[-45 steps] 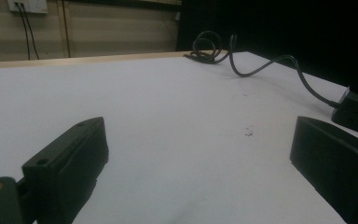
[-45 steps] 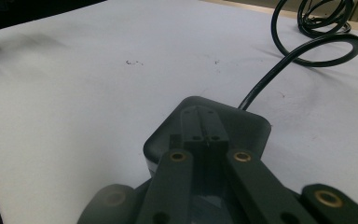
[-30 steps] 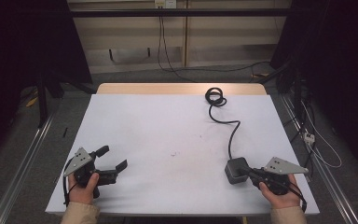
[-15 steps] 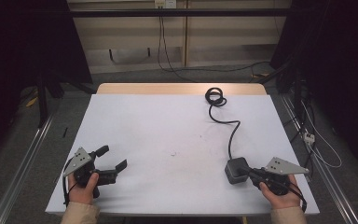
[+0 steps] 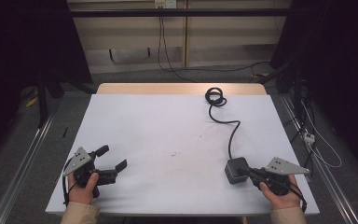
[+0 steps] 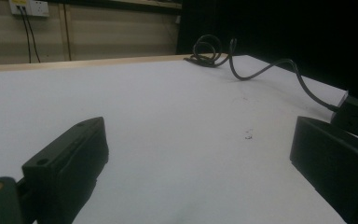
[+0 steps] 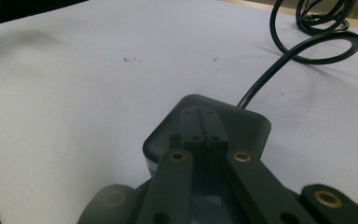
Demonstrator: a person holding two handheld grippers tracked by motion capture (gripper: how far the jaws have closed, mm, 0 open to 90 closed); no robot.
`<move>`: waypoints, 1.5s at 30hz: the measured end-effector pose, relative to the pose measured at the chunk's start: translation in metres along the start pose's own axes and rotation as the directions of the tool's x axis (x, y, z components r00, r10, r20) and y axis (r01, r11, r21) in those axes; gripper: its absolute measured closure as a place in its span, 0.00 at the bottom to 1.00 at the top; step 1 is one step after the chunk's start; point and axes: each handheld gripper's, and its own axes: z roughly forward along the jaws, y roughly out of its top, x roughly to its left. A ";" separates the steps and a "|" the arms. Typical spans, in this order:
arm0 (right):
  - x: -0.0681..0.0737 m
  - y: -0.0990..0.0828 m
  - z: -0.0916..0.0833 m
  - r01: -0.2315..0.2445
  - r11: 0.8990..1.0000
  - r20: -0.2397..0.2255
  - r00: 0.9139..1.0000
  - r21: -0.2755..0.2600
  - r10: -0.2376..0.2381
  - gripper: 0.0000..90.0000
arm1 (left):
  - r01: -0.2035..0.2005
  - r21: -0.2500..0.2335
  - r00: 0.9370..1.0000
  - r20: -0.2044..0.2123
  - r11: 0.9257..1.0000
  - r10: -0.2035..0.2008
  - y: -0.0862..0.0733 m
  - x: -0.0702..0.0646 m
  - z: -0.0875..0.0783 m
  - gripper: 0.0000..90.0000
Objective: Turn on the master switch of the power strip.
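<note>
Directly ahead of the right tool (image 5: 246, 172), the power block (image 5: 236, 169) sits on the counter (image 5: 168, 135) near its front edge; the jaws are pressed together and lie over its top. Such a hold is shallow: a pull may slip it off, and the cord (image 5: 230, 128) beyond may drag the block. The left tool (image 5: 113, 163), well apart, stands spread and holds nothing.
</note>
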 end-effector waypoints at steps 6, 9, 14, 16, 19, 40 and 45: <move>0.000 0.000 0.000 0.002 1.000 0.000 1.000 -0.002 -0.002 1.00 | -0.002 0.000 1.000 0.001 1.000 0.002 0.000 0.000 0.000 0.04; 0.000 0.000 0.000 0.002 1.000 0.001 1.000 -0.005 -0.001 1.00 | -0.001 0.000 1.000 0.001 1.000 0.001 0.000 0.000 0.000 0.04; -0.001 -0.001 -0.001 -0.002 1.000 0.006 1.000 -0.005 0.002 1.00 | 0.000 0.000 1.000 0.004 1.000 0.000 0.000 0.000 0.000 0.04; -0.002 0.000 -0.003 -0.007 1.000 0.009 1.000 -0.009 0.007 1.00 | 0.001 0.000 1.000 0.004 1.000 -0.001 0.000 -0.001 0.000 0.04; -0.004 -0.002 -0.004 -0.018 1.000 0.006 1.000 -0.016 0.018 1.00 | 0.000 0.002 1.000 0.002 1.000 0.000 0.000 -0.001 0.001 0.04; -0.006 0.001 -0.004 -0.034 0.998 -0.002 0.999 -0.054 0.034 1.00 | 0.005 -0.006 1.000 0.003 1.000 -0.005 0.001 0.000 0.001 0.04; -0.006 0.003 -0.006 -0.037 0.997 -0.001 0.999 -0.063 0.037 1.00 | 0.003 -0.004 1.000 0.005 1.000 -0.003 0.001 0.000 0.001 0.04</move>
